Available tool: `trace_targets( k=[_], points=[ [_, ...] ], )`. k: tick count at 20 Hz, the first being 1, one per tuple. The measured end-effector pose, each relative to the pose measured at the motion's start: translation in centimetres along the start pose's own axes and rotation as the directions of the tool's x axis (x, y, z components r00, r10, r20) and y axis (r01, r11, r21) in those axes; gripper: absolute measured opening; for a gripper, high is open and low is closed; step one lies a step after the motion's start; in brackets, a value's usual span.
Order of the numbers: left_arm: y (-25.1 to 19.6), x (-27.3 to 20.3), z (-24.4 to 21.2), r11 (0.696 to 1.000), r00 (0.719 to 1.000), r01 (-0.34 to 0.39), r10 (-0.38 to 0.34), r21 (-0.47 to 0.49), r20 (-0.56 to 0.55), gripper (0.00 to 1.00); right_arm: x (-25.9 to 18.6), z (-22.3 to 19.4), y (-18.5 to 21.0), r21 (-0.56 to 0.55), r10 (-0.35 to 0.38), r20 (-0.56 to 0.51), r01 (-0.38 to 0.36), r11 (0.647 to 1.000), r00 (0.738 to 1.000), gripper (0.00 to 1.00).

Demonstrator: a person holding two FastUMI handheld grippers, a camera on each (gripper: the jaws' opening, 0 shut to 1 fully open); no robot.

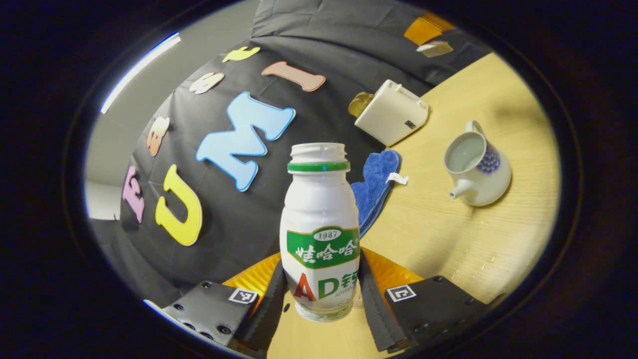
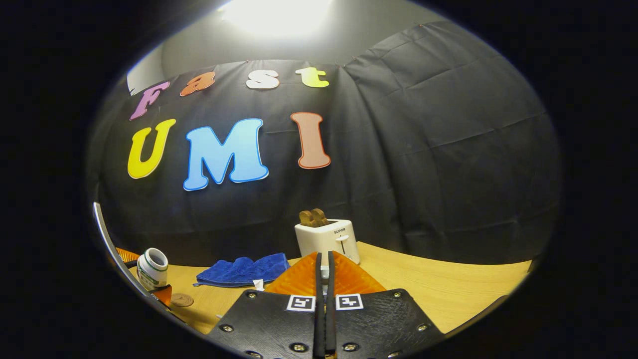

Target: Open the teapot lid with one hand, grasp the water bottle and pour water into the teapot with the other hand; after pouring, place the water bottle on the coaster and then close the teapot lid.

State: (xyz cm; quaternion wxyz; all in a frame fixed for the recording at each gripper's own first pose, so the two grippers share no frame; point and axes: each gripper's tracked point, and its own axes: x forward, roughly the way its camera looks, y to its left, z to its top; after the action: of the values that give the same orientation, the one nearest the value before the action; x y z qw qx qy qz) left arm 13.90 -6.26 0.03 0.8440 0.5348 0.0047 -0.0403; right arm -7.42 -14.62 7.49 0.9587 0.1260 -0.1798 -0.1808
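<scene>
Bottle gripped, teapot open.
The left gripper (image 1: pixel 321 294) clamps the uncapped water bottle (image 1: pixel 320 234) between both fingers; beyond sits the lidless teapot (image 1: pixel 477 170) on the table (image 1: pixel 448 239). The right gripper (image 2: pixel 324 289) is closed, perhaps pinching the lid.

A black cloth wall (image 2: pixel 423 164), creased and folded, fills the middle of the right gripper view. Above it, a grey wall (image 2: pixel 364 30) with a bright light (image 2: pixel 274 12) at top centre. A light wooden table (image 2: pixel 448 284) runs along the bottom, right of centre.
</scene>
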Motion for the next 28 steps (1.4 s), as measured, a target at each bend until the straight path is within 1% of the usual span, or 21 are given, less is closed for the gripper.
trace_targets(
  k=[4, 6, 7, 10, 14, 17, 18, 19, 20, 21, 22, 25, 26, 27, 28],
  points=[
    [-0.5, 0.9, 1.3, 0.992, 1.000, -0.002, -0.001, 0.123, 0.018, 0.84, -0.3, 0.5, -0.5, -0.016, -0.015, 0.014, 0.015, 1.000, 1.000, 0.00],
    [-0.5, 1.3, 1.8, 0.983, 1.000, -0.010, 0.005, 0.185, 0.028, 0.79, -0.4, 0.7, -0.5, -0.019, -0.015, 0.017, 0.015, 1.000, 1.000, 0.01],
    [-0.4, 1.4, 2.2, 0.976, 0.999, -0.013, 0.006, 0.216, 0.033, 0.83, -0.4, 0.7, -0.6, -0.018, -0.017, 0.018, 0.017, 1.000, 1.000, 0.00],
    [-0.6, 1.8, 3.2, 0.953, 0.999, -0.020, 0.004, 0.303, 0.051, 0.83, -0.5, 1.1, -1.1, -0.013, -0.031, 0.027, 0.031, 0.999, 0.999, 0.00],
    [-0.8, 1.7, 3.9, 0.910, 0.997, -0.045, 0.015, 0.412, 0.075, 0.83, -0.5, 1.1, -1.6, 0.002, -0.045, 0.024, 0.045, 0.999, 0.999, 0.00],
    [-0.8, 1.6, 4.7, 0.882, 0.996, -0.057, 0.016, 0.468, 0.092, 0.83, -0.3, 0.9, -1.5, 0.004, -0.041, 0.018, 0.041, 0.999, 0.999, 0.00],
    [-0.7, 1.8, 4.9, 0.872, 0.995, -0.062, 0.018, 0.485, 0.096, 0.78, -0.4, 0.9, -1.4, 0.000, -0.038, 0.017, 0.038, 0.999, 0.999, 0.00],
    [-0.7, 2.1, 5.1, 0.864, 0.995, -0.066, 0.020, 0.498, 0.099, 0.78, -0.4, 0.9, -1.3, -0.002, -0.035, 0.017, 0.035, 0.999, 0.999, 0.00],
    [-0.8, 2.4, 5.2, 0.858, 0.995, -0.066, 0.018, 0.509, 0.099, 0.83, -0.4, 1.0, -1.2, -0.003, -0.030, 0.018, 0.030, 1.000, 0.999, 0.00],
    [-0.7, 2.4, 5.3, 0.852, 0.995, -0.068, 0.017, 0.519, 0.101, 0.78, -0.5, 1.0, -1.1, -0.001, -0.025, 0.019, 0.025, 1.000, 1.000, 0.00],
    [-0.7, 2.4, 5.4, 0.845, 0.994, -0.072, 0.019, 0.530, 0.104, 0.83, -0.5, 1.1, -1.0, 0.001, -0.024, 0.019, 0.024, 1.000, 1.000, 0.00],
    [-0.4, 2.5, 5.9, 0.816, 0.992, -0.091, 0.027, 0.570, 0.120, 0.83, -0.4, 0.9, -1.1, 0.002, -0.027, 0.016, 0.027, 1.000, 1.000, 0.00],
    [-0.3, 2.6, 6.0, 0.809, 0.992, -0.097, 0.029, 0.580, 0.126, 0.78, -0.4, 0.9, -1.1, 0.001, -0.027, 0.015, 0.027, 1.000, 1.000, 0.00],
    [-0.3, 2.7, 6.2, 0.801, 0.991, -0.103, 0.032, 0.589, 0.129, 0.83, -0.4, 0.9, -1.1, 0.000, -0.025, 0.016, 0.025, 1.000, 1.000, 0.00],
    [-0.2, 2.7, 6.3, 0.795, 0.991, -0.107, 0.035, 0.597, 0.132, 0.83, -0.4, 1.0, -1.0, -0.001, -0.024, 0.017, 0.024, 1.000, 1.000, 0.00]
  ],
)
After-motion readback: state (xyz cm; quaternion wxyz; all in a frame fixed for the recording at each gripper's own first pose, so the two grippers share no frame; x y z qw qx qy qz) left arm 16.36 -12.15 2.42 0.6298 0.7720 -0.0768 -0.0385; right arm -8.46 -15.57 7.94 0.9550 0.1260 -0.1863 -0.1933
